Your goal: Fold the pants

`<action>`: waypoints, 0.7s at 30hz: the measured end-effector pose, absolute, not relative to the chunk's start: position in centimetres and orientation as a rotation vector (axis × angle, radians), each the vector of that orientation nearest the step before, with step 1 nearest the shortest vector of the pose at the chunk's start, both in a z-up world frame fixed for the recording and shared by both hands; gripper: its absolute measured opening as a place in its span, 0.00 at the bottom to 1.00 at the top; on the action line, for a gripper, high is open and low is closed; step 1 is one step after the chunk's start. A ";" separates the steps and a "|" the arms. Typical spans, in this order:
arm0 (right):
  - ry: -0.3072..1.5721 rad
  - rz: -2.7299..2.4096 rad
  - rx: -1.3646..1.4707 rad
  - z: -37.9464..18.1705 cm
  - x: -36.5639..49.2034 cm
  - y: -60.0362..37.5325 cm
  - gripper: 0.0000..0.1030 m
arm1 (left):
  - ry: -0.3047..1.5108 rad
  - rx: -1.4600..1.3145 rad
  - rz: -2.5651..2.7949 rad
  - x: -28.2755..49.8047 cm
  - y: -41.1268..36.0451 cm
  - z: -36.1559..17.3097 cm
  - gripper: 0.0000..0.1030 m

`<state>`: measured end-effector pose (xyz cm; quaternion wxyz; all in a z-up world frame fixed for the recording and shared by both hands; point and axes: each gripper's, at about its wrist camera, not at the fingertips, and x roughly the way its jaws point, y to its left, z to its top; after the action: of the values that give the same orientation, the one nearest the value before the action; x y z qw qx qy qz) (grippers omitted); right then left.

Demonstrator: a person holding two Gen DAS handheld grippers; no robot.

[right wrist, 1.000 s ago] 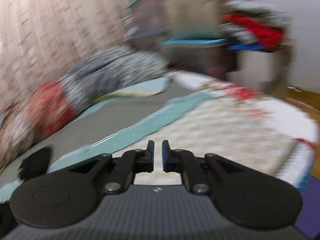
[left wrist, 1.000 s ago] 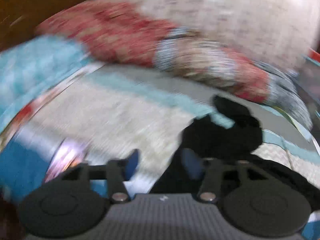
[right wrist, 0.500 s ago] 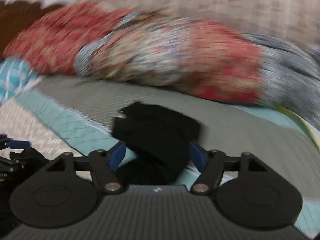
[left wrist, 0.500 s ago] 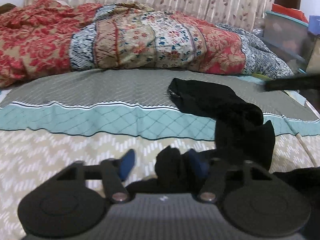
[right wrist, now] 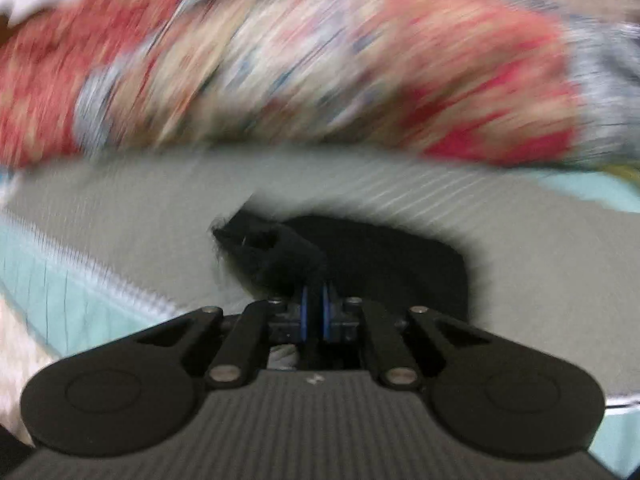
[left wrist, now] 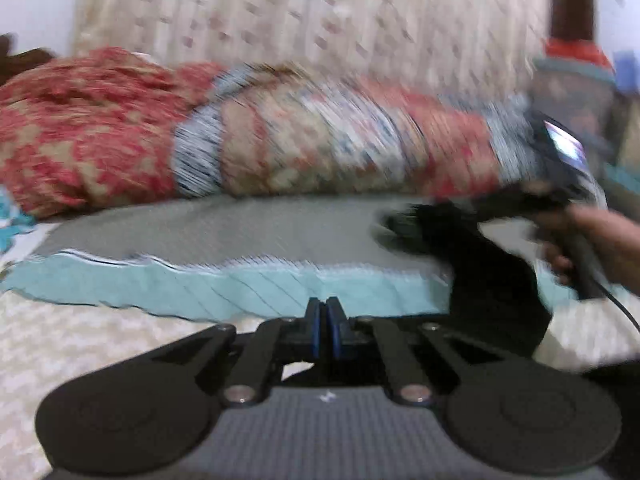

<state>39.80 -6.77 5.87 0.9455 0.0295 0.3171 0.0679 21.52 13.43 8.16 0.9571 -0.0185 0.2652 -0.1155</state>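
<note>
Although both views are smeared by motion blur, the main facts can be read.

Left gripper (left wrist: 327,330): blue pads pressed together, jaws clenched. Dark cloth shows just behind and below the pads, but whether any of it is pinched between them cannot be told.

Right gripper (right wrist: 315,316): jaws clenched on a bunched fold of black cloth that rises from between the blue pads. In the left wrist view the same tool appears at the right edge, its nose at the garment's upper end.

Right hand (left wrist: 580,240): wrapped around the right tool's handle; a thin dark cable trails from its lower end.

Pants (right wrist: 360,256): black, lying on the bed. Seen from the right wrist, a flat dark panel rests on the grey band with a rumpled corner lifted toward the pads. Seen from the left wrist, the cloth runs from the grey band across the teal stripe and down toward the near right.

Bedsheet (left wrist: 224,236): grey band at the far side, teal stripe in the middle, pale patterned area nearest the left gripper.

Quilt (left wrist: 120,128): red, beige and blue-grey pattern, heaped along the far edge of the bed.

Curtain (left wrist: 304,16): pale with small reddish marks, hanging behind the quilt.

Storage items (left wrist: 576,64): at far right, too blurred to identify.
</note>
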 end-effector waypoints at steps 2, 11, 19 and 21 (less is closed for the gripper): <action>0.550 0.068 0.173 8.9 36.5 -11.0 0.09 | 0.495 -0.115 -0.160 20.5 15.6 9.8 0.04; 0.236 -0.240 0.425 19.8 17.5 -26.8 0.09 | 0.374 -0.305 0.011 16.0 20.9 14.6 0.04; 0.185 -0.256 0.565 22.8 10.9 -42.0 0.09 | 0.293 -0.320 -0.024 13.5 19.8 17.3 0.04; 0.199 -0.268 0.547 22.3 10.8 -43.6 0.09 | 0.307 -0.300 -0.034 14.2 18.9 17.3 0.04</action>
<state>10.81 -43.62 22.31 0.9490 0.2690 0.0980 -0.1317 14.19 18.90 17.25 0.9769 -0.1487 0.1522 -0.0167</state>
